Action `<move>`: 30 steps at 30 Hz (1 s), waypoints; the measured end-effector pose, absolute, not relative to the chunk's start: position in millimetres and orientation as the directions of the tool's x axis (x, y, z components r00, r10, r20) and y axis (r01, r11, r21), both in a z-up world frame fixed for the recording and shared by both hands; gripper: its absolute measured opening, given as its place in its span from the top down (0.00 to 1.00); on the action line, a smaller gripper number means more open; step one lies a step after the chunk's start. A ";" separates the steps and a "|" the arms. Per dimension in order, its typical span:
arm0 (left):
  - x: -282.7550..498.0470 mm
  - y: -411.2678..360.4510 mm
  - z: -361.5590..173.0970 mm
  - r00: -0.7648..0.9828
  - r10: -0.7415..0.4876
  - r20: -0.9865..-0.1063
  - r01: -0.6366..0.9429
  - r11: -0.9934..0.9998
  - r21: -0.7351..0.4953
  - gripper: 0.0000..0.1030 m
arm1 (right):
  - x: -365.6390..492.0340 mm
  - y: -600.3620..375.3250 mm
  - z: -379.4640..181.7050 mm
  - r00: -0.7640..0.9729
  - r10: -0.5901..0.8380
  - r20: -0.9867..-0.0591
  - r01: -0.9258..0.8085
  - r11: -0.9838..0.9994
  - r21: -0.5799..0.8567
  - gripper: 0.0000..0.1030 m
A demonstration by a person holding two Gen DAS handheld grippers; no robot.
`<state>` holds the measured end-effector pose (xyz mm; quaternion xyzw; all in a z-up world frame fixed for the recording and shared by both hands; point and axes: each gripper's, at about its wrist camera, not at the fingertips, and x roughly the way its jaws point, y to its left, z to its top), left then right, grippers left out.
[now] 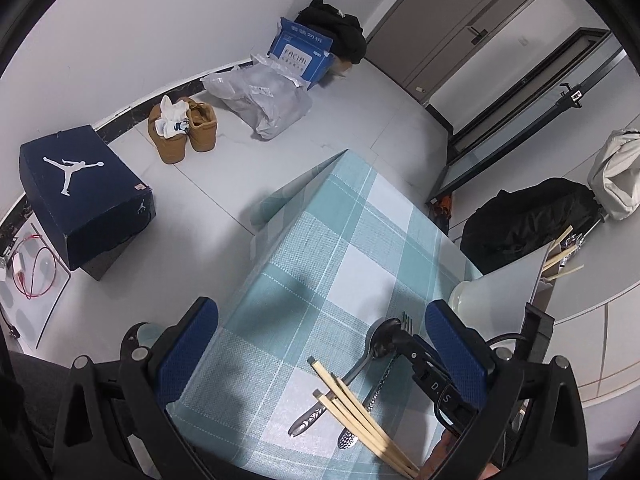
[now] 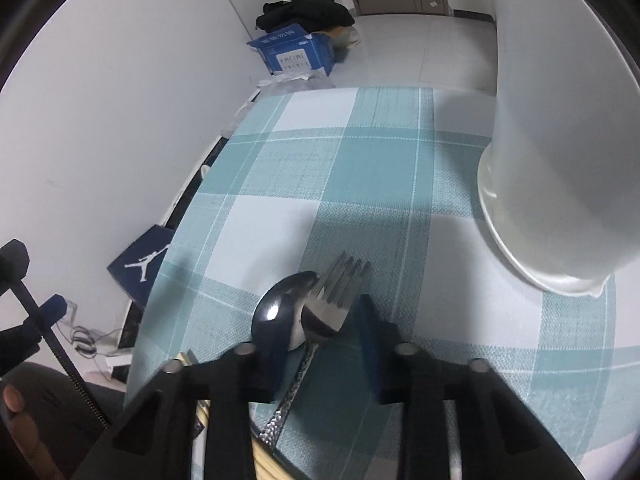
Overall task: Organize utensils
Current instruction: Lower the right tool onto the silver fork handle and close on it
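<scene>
Tablecloth [image 2: 360,168]: teal-and-white plaid. Gripper pads [image 1: 454,344]: blue. Shoebox [image 1: 86,196], left of frame: navy, white logo. Chopsticks [image 1: 360,412]: pale tan.

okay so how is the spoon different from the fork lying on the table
The spoon ends in a smooth rounded bowl; the fork ends in straight tines. The spoon lies left of the fork, its bowl overlapping the fork's head. Only the fork's handle runs between the right gripper's fingers. Both are shiny metal with patterned handles, lying on the checked tablecloth.

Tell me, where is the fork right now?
The fork lies on the checked tablecloth, its head beside the spoon, left of the white holder, between the right gripper's jaws.
</scene>
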<state>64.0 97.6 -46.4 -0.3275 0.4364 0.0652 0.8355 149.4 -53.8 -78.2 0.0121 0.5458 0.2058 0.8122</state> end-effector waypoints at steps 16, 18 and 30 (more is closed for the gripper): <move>63.7 97.3 -46.4 0.600 -0.170 -0.782 -0.404 0.779 -0.479 0.01 | 147.6 -48.3 -57.5 0.446 0.245 -0.861 -0.373 0.925 0.070 0.76; 63.7 96.3 -46.5 0.598 -0.163 -0.785 -0.405 0.784 -0.471 0.01 | 147.3 -42.3 -54.4 0.464 0.242 -0.852 -0.402 0.915 0.040 0.76; 63.5 102.1 -50.9 0.585 -0.158 -0.795 -0.431 0.770 -0.470 0.01 | 150.1 -5.2 -38.9 0.509 0.225 -0.831 -0.569 0.813 -0.129 0.96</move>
